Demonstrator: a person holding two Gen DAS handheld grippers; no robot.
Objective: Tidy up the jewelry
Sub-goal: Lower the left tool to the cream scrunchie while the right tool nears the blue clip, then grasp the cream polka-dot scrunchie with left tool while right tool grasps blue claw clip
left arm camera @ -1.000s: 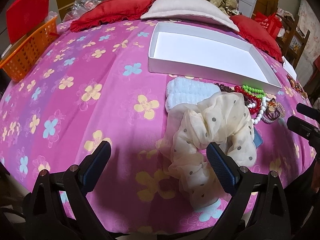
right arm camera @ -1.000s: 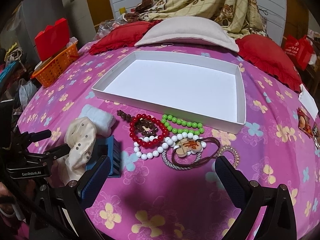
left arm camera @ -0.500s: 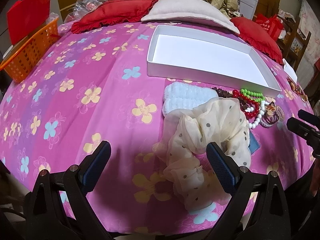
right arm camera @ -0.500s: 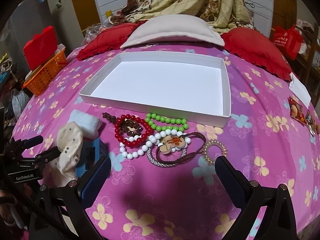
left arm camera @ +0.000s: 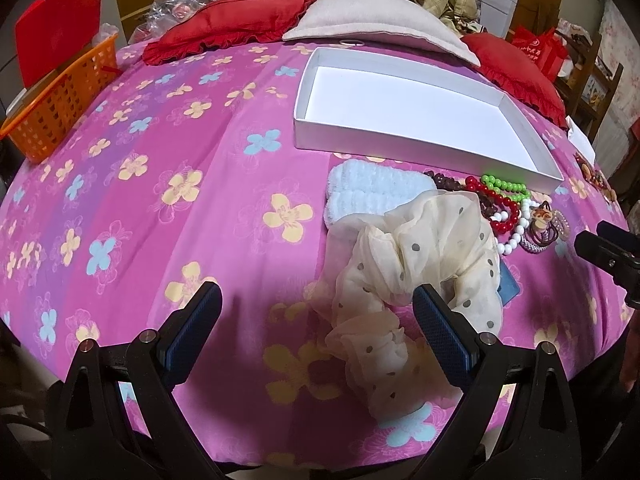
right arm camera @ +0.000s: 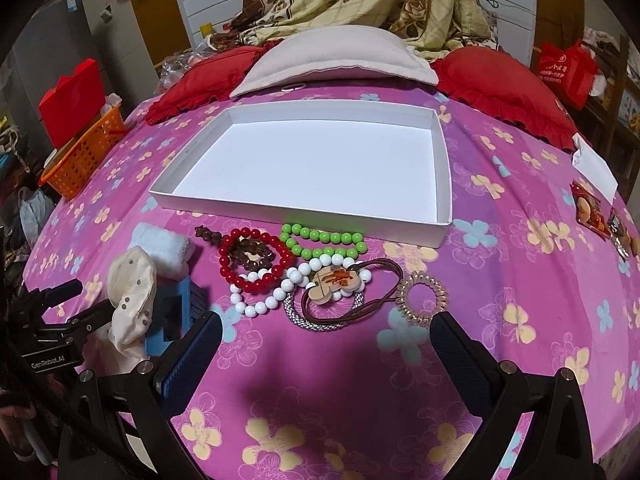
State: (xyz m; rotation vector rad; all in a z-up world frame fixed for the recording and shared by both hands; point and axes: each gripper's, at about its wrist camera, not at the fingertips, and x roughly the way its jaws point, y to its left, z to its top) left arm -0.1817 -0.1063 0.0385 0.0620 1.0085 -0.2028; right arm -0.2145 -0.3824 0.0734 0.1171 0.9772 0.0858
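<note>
A white shallow box (right arm camera: 440, 224) lies empty on the pink flowered bedspread; it also shows in the left wrist view (left arm camera: 400, 148). In front of it lie a red bead bracelet (right arm camera: 228, 268), a green bead bracelet (right arm camera: 324, 238), a white bead bracelet (right arm camera: 280, 292), a brown bead string (right arm camera: 208, 234), a wooden charm on brown cord (right arm camera: 332, 280) and a clear coil hair tie (right arm camera: 422, 296). My right gripper (right arm camera: 326, 348) is open just short of them. My left gripper (left arm camera: 318, 316) is open by a cream dotted scrunchie (left arm camera: 420, 256).
A white knitted band (left arm camera: 372, 192) and a blue comb (right arm camera: 192, 304) lie beside the scrunchie. An orange basket (left arm camera: 56, 108) stands at the bed's left edge. Red and beige pillows (right arm camera: 332, 56) lie behind the box. Snack packets (right arm camera: 588, 208) lie at the right.
My right gripper has moved forward and up, so the jewelry pile sits closer between its fingers. My left gripper has shifted only slightly. Both stay open.
</note>
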